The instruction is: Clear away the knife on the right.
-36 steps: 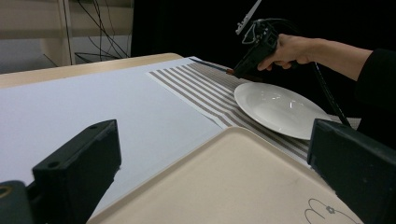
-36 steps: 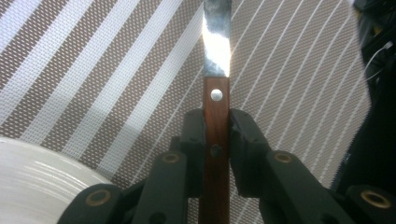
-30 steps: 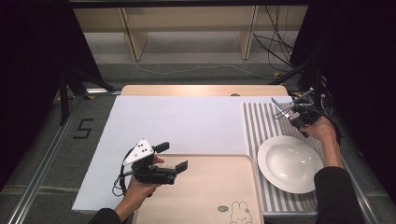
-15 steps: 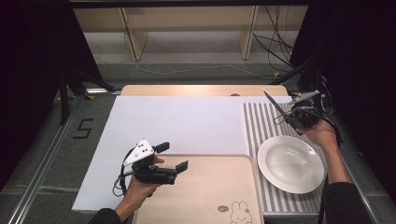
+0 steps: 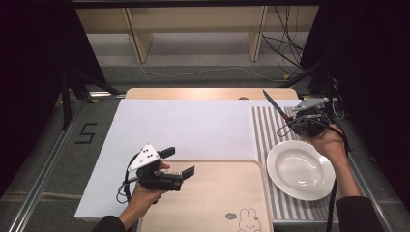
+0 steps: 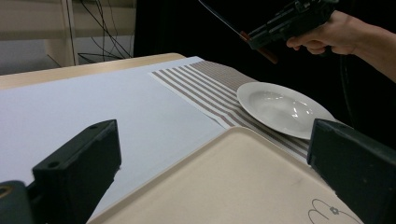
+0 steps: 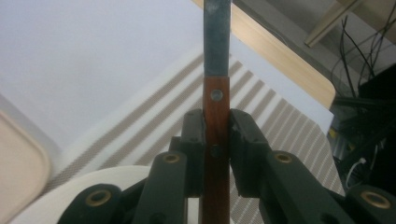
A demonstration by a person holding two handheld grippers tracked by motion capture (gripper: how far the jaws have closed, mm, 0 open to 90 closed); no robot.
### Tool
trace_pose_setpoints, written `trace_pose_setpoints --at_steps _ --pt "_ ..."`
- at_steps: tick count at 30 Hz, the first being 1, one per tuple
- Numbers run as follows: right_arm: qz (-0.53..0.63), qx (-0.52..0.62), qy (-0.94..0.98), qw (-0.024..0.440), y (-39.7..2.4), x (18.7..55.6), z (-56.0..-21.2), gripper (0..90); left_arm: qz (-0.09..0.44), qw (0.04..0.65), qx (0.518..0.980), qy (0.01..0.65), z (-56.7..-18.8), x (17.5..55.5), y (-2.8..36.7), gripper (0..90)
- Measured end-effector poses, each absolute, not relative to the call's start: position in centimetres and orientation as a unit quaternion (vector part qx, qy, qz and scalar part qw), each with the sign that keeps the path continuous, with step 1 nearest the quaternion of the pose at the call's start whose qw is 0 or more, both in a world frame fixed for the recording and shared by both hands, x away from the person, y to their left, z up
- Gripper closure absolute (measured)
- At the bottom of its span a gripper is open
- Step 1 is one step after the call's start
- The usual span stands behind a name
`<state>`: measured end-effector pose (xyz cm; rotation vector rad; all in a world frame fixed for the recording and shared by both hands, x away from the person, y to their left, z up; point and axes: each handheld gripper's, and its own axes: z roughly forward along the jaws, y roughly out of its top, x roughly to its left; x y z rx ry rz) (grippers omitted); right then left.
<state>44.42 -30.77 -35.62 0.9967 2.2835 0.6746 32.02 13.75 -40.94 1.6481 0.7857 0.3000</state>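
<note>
Since the earlier frame, the right gripper has risen from the striped mat and shifted toward the table's middle, carrying the knife with it; the left gripper has kept its place.

Taking the white plate as landmark: the knife now hangs in the air just beyond the plate's far rim, clear of the mat. Its long axis runs diagonally, the dark blade pointing up and away from the plate toward the table's far side and centre, the reddish-brown riveted handle angled back down toward the plate. In the right gripper view the jaws are clamped on that handle from both sides, the blade standing straight out ahead of them.

Left of the plate, the left gripper hovers over the near-left corner of the beige tray, its jaws spread wide with nothing between them.

Printed on the tray's near edge is a small rabbit drawing beside a tiny round mark, too small to read. A "5" is marked on the floor, far left of the plate.
</note>
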Motion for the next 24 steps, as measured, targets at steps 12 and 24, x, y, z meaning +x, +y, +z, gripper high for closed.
trace_pose_setpoints --at_steps 12,24 --pt "0.303 0.345 0.857 0.234 -27.6 41.8 -34.8 77.3 0.132 0.602 0.71 0.34 -40.9 32.0 13.9 2.8" --pt "0.324 0.321 0.869 0.193 -24.5 39.6 -35.7 77.3 0.133 0.602 0.71 0.34 -40.9 32.0 13.9 2.8"
